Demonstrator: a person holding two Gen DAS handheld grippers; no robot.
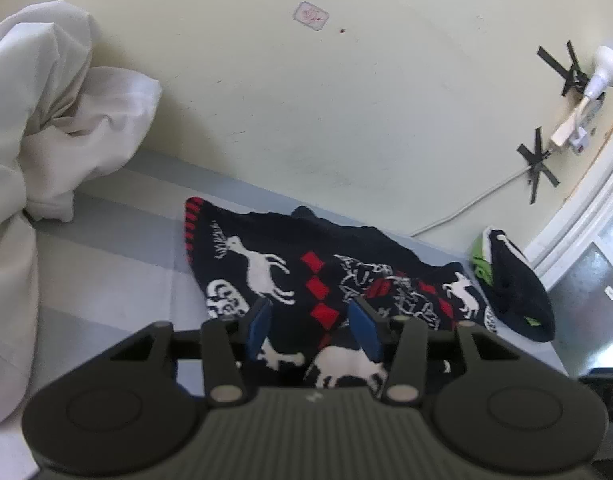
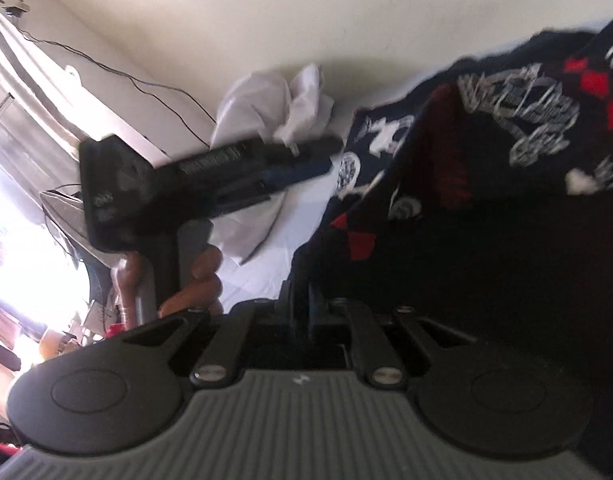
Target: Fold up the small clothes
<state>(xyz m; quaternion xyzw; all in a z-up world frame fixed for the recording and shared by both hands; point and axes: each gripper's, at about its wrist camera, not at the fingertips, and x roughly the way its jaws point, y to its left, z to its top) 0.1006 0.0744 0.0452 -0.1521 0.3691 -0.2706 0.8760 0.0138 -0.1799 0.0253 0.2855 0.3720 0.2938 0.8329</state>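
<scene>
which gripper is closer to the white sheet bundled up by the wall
Left. The left gripper hangs open over the sweater, with the white sheet just off to its side. The right gripper is shut on the sweater's far edge.

Knitted sweater (image 1: 306, 276) seen centre frame, matt, coarse weave. White sheet (image 1: 46, 120) upper left, smooth cloth. Left gripper (image 1: 312, 326) body matt ribbed plastic, metal pins.

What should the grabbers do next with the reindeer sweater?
Probably the right gripper, shut on the sweater, should carry its lifted edge across toward the middle. In its view that edge hangs raised off the bed, while the left gripper is open over the flat part, free to press it down.
</scene>
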